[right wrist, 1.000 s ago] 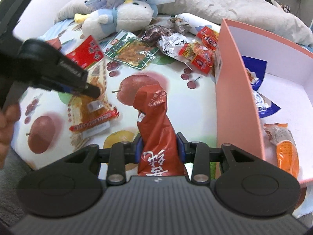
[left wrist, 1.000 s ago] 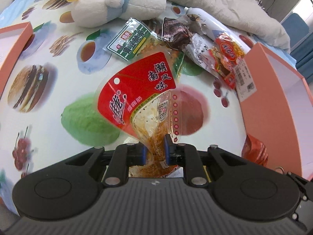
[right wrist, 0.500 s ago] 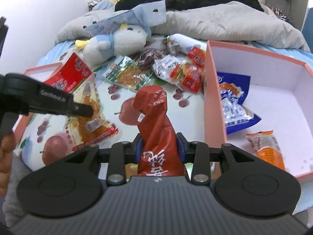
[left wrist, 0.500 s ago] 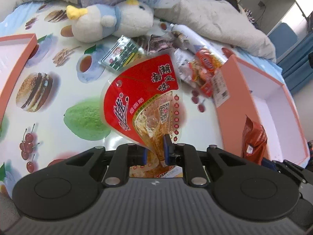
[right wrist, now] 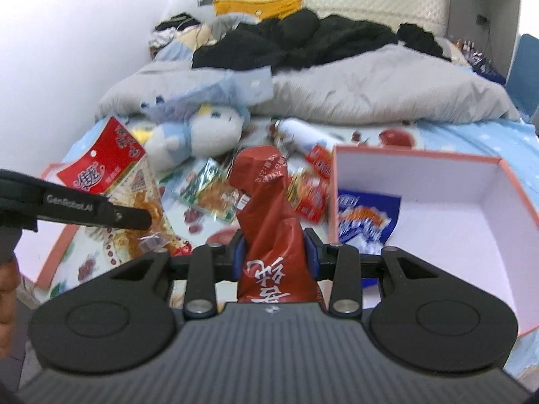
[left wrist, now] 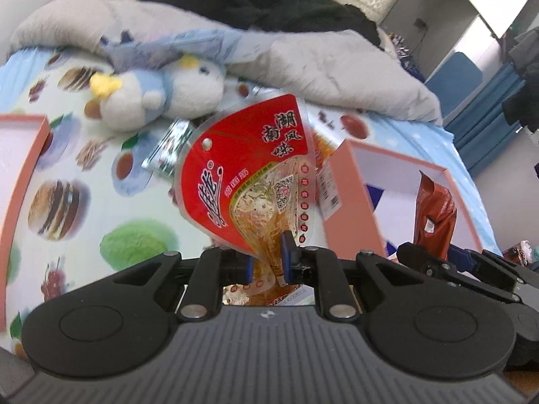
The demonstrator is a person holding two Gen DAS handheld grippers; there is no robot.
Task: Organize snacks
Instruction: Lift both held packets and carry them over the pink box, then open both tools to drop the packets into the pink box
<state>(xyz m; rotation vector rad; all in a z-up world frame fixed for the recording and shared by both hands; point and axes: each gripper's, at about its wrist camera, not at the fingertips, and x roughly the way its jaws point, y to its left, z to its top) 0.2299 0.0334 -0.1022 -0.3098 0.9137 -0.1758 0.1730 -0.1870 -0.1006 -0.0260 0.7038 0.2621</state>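
Note:
My left gripper [left wrist: 267,259] is shut on a red fan-shaped noodle snack packet [left wrist: 249,168] and holds it up above the bed; the packet also shows in the right wrist view [right wrist: 111,175]. My right gripper [right wrist: 274,257] is shut on a dark red snack bag [right wrist: 269,208], held upright; the bag also shows at the right of the left wrist view [left wrist: 434,215]. A pink box [right wrist: 515,188] with a white inside lies to the right and holds a blue snack bag [right wrist: 367,215]. Several loose packets [right wrist: 209,192] lie on the fruit-print sheet.
A second pink box [left wrist: 20,181] lies at the left. A plush toy [left wrist: 161,94] rests behind the packets. A grey quilt [right wrist: 370,94] and dark clothes [right wrist: 303,40] pile at the back. A white tube [right wrist: 303,133] lies near the packets.
Both grippers have risen well above the bed with their packets still held. The views now take in the quilt, clothes and headboard.

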